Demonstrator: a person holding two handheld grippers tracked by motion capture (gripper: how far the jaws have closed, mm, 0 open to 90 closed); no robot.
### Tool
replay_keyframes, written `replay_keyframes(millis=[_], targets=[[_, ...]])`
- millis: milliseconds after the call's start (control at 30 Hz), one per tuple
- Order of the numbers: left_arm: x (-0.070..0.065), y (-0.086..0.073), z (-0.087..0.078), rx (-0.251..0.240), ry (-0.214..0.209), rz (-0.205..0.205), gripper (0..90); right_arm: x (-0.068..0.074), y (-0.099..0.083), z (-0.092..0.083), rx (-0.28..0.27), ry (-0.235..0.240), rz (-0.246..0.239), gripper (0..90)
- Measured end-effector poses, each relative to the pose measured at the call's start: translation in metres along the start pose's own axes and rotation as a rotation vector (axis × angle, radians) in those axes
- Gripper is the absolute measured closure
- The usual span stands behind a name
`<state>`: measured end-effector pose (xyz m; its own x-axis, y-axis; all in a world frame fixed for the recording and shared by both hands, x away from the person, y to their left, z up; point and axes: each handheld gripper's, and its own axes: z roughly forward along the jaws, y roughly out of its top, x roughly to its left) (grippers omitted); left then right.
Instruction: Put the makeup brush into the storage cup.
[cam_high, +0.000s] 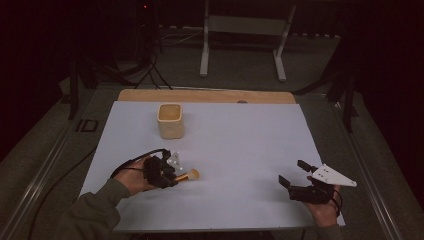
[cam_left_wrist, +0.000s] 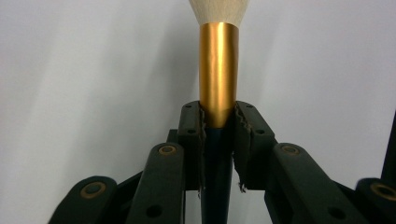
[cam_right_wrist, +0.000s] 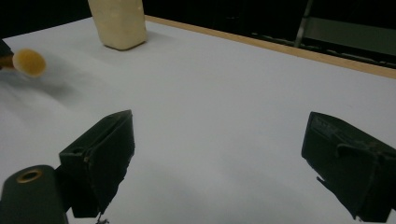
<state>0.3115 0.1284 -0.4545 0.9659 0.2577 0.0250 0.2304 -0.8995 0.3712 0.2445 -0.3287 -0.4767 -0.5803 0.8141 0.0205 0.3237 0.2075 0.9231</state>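
Note:
A makeup brush (cam_high: 189, 175) with a dark handle, a gold ferrule (cam_left_wrist: 218, 70) and a pale bristle head (cam_right_wrist: 29, 62) is clamped in my left gripper (cam_high: 172, 177), low over the white mat at the front left. The pads (cam_left_wrist: 201, 135) press where the ferrule meets the handle, and the bristle end points right in the high view. A cream cup (cam_high: 170, 120) stands upright farther back on the mat, also seen as the cream cup (cam_right_wrist: 117, 22) in the right gripper view. My right gripper (cam_high: 294, 174) is at the front right, jaws wide apart with nothing between them (cam_right_wrist: 219, 158).
The white mat (cam_high: 240, 140) covers a wooden table whose bare edge (cam_high: 210, 96) shows at the back. A cable (cam_high: 135, 159) trails from the left gripper. Dark floor and a metal stand (cam_high: 240, 45) lie beyond the table.

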Motion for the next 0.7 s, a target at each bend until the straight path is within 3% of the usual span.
replay_keyframes(millis=[300,700], targets=[[-0.001,0.0,-0.013,-0.055,0.073,-0.035,75.2,0.0,0.0,0.0,0.001,0.0,0.001,9.4],[0.006,-0.008,-0.034,-0.138,0.157,-0.114,75.2,0.0,0.0,0.0,0.0,-0.004,0.004,9.4]])
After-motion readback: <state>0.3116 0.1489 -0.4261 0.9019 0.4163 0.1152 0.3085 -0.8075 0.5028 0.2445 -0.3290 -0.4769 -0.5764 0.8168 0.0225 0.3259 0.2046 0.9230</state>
